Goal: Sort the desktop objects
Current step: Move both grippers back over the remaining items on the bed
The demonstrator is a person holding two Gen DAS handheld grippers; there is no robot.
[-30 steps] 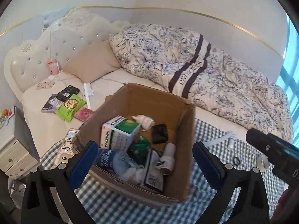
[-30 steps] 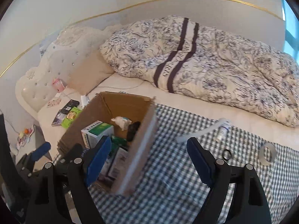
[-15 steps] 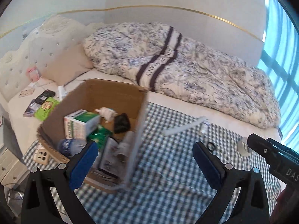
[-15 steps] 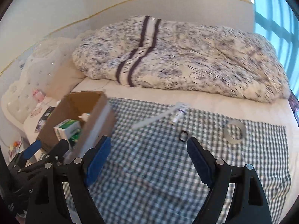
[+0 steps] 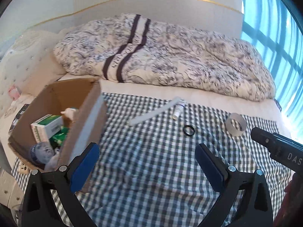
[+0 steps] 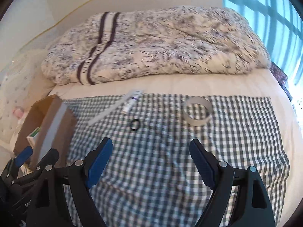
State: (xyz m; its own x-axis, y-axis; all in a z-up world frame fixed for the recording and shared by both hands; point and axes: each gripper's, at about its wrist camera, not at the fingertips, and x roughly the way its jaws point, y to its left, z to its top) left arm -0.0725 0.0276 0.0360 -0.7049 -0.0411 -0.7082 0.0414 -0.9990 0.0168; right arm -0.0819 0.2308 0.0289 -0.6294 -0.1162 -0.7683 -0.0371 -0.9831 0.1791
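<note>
White tube (image 6: 130,103) lies diagonal, cap twd box (image 6: 47,124).

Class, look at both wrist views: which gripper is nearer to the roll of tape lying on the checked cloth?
Right, as far as the views show. The right gripper faces the roll of tape, just ahead, slightly right. The left gripper sits further left, beside the cardboard box.

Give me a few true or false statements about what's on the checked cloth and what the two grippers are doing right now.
1. The tape roll lies inside the cardboard box. False: it lies on the checked cloth.
2. The left gripper is open and empty. True.
3. The right gripper grips the black ring. False: it is open, and the ring lies on the cloth.
4. A small white tube lies beside a long white strip. True.
</note>
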